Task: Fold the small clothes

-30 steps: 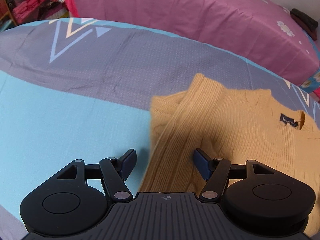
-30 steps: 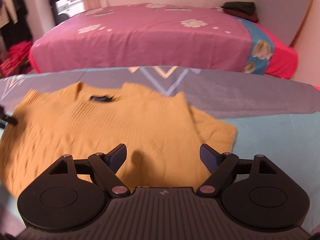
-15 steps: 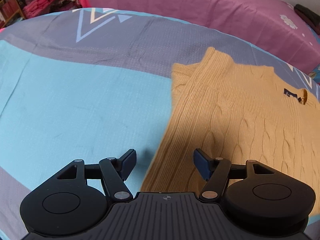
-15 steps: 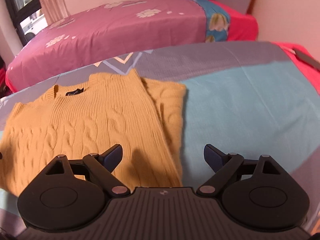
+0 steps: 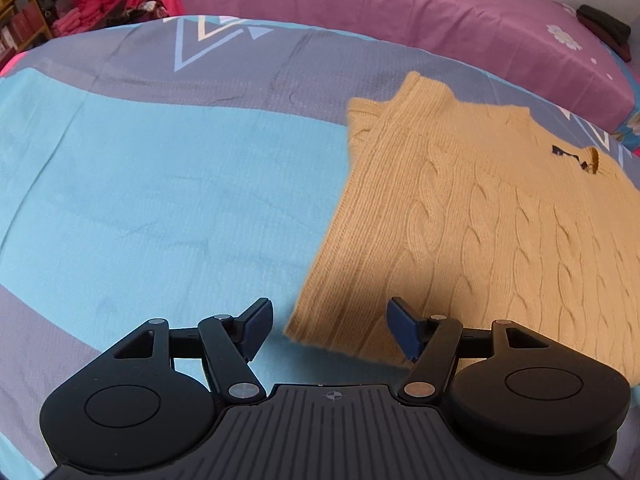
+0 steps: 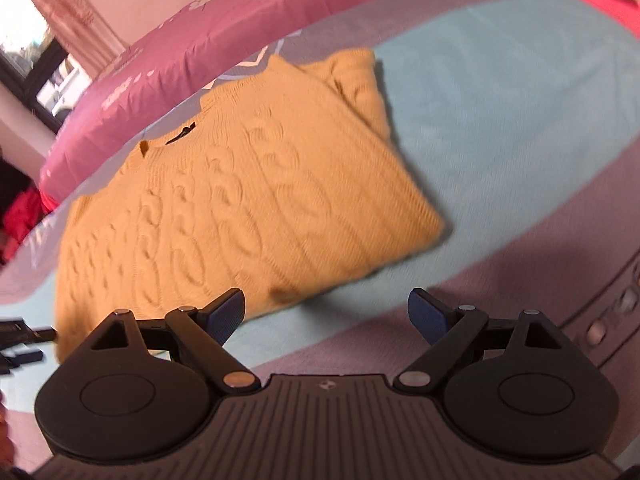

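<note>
A mustard cable-knit sweater [image 5: 480,216] lies flat on the blue and grey bedsheet [image 5: 160,200], both sleeves folded in along its sides. My left gripper [image 5: 326,326] is open and empty, just above the sweater's lower left hem corner. In the right wrist view the sweater [image 6: 240,200] lies ahead and to the left. My right gripper [image 6: 326,314] is open and empty, near the lower right hem corner, over the sheet [image 6: 500,100]. The left gripper's tip shows at the left edge of that view [image 6: 20,336].
A pink flowered bed [image 5: 400,12] runs along the far side, with a dark garment [image 5: 604,28] on it. Red and pink clothes [image 5: 96,4] are piled at the far left. A window [image 6: 44,68] is at the left of the right wrist view.
Both grippers have drawn back along the sweater's sides from the shoulders to its hem corners. Both stayed open and empty. The right view has tilted.
</note>
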Motion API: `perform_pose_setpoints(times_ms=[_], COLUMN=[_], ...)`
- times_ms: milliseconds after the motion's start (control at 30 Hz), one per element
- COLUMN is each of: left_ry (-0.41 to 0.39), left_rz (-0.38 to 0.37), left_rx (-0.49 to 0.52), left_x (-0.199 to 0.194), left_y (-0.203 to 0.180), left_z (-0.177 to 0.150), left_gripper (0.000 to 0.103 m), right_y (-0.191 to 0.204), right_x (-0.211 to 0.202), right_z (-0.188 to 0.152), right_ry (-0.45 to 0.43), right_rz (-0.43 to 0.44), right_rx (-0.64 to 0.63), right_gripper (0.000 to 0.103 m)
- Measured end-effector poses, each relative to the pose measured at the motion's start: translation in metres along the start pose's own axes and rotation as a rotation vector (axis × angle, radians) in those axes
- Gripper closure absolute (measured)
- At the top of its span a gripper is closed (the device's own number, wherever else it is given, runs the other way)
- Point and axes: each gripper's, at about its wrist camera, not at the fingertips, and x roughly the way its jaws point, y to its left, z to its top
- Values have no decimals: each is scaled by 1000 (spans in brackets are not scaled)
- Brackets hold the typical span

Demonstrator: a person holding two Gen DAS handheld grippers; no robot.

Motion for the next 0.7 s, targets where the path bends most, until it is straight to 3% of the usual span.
perform_pose_setpoints(times_ms=[200,333,567,700], left_ry=[0,24,133,195], left_rz=[-27,-115,-379,-562], left_rx=[10,-28,-157,-331], left_x=[-5,-3,14,37], left_y=[-3,0,4,9], left_z=[-16,-28,-53,-63], left_gripper=[0,0,0,0], right_y=[-16,-20,-33,-38], right_x=[9,13,20,27], right_z=[-9,-12,-11,-7], right_ry=[7,-23,-45,-77], right_rz=[133,200,302,346], right_rx=[195,274,417,472], right_gripper=[11,9,9,8])
